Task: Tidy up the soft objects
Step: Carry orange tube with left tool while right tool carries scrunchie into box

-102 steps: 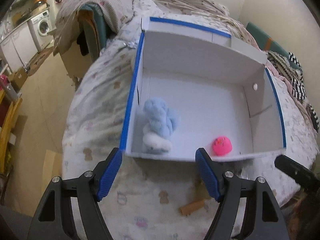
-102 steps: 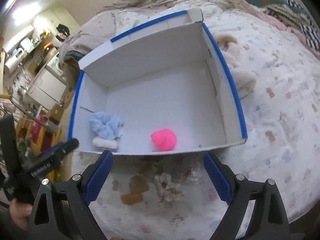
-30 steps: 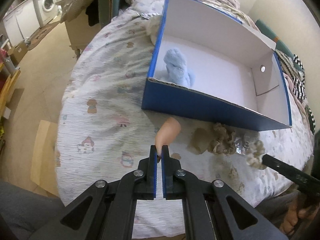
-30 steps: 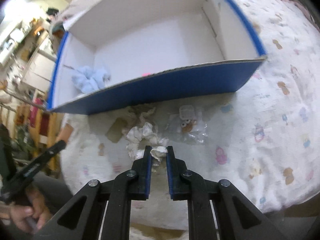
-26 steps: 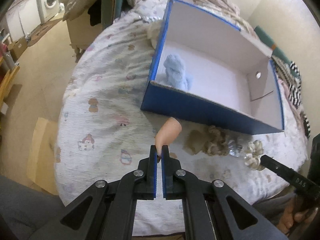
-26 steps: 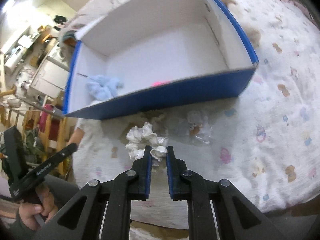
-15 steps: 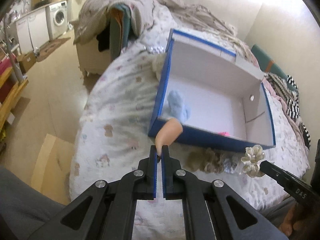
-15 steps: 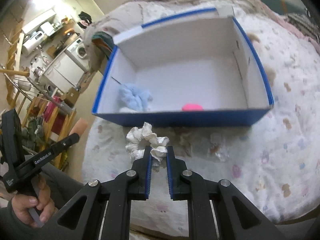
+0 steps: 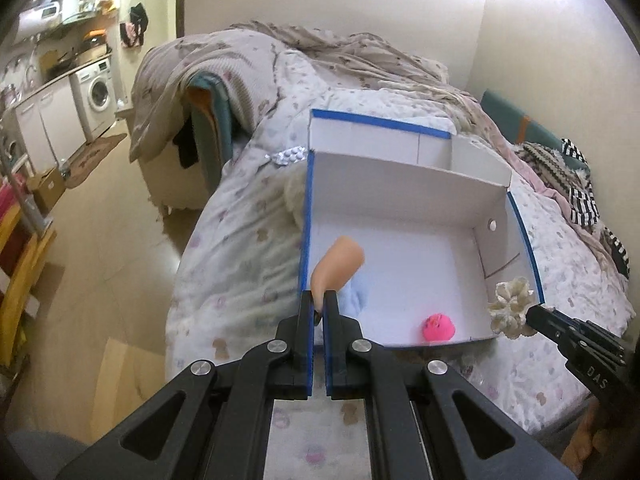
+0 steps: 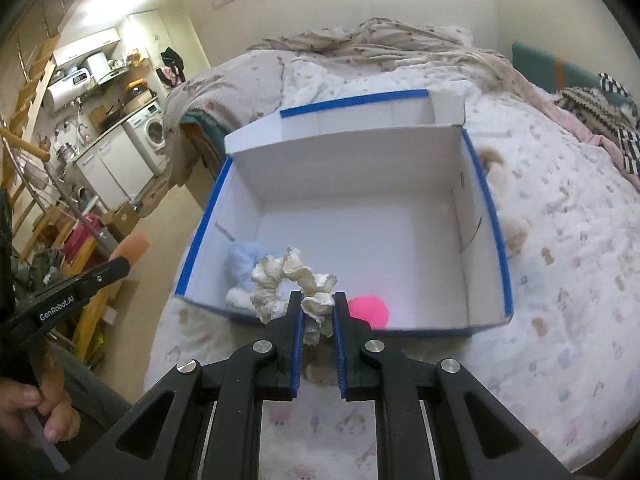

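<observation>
A cream scrunchie (image 10: 294, 280) is held pinched in the jaws of the right gripper (image 10: 317, 312), in the air before the near wall of a box (image 10: 486, 200); in the left wrist view it (image 9: 512, 306) appears at four o'clock, against the box's near right corner. A peach foam piece (image 9: 338, 266) is clamped by its lower end in the nearly closed jaws of the left gripper (image 9: 319, 308), tilted toward one o'clock. Inside the white, blue-edged box (image 9: 306, 208), a pale blue plush (image 10: 242, 262) is seen in the near left corner and a pink toy (image 9: 439, 326) against the near wall. The box is set on a patterned bed (image 10: 560, 240). A washing machine (image 9: 98, 94) is visible at ten o'clock.
</observation>
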A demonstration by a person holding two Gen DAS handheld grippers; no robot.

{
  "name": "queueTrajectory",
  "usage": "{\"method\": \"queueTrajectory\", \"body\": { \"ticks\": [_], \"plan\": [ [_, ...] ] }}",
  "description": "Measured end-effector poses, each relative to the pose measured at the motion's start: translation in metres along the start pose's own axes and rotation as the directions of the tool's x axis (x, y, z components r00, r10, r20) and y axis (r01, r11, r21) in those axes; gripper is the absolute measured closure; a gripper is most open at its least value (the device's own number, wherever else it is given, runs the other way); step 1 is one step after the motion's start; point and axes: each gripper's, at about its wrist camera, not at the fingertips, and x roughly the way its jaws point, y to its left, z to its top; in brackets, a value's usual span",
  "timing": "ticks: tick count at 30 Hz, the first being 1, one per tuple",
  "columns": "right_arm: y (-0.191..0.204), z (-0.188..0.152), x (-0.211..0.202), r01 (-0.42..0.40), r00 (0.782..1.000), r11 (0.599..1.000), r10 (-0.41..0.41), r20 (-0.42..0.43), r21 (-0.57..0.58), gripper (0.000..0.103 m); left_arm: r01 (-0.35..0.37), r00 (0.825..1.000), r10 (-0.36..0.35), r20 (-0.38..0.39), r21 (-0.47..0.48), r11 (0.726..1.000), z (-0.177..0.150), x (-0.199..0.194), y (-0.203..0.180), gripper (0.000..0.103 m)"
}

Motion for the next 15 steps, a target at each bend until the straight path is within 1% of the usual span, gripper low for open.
{"method": "queueTrajectory", "body": {
  "ticks": [6, 11, 15],
  "plan": [
    [-0.014, 0.022, 0.009, 0.026, 0.999, 1.000, -0.026, 0.032, 0.002, 0.088, 0.008, 1.000, -0.008, 0.005, 0.032, 0.999, 0.023, 0.019, -0.017, 0.099],
    [-0.025, 0.042, 0.020, 0.043, 0.997, 0.999, -0.043, 0.059, 0.007, 0.088, 0.006, 1.000, -0.004, -0.025, 0.049, 0.999, 0.040, 0.050, -0.031, 0.099],
    [-0.031, 0.053, 0.036, 0.063, 0.997, 0.998, -0.063, 0.054, 0.000, 0.088, -0.004, 0.999, 0.007, -0.047, 0.058, 0.998, 0.045, 0.075, -0.040, 0.099]
  ]
}}
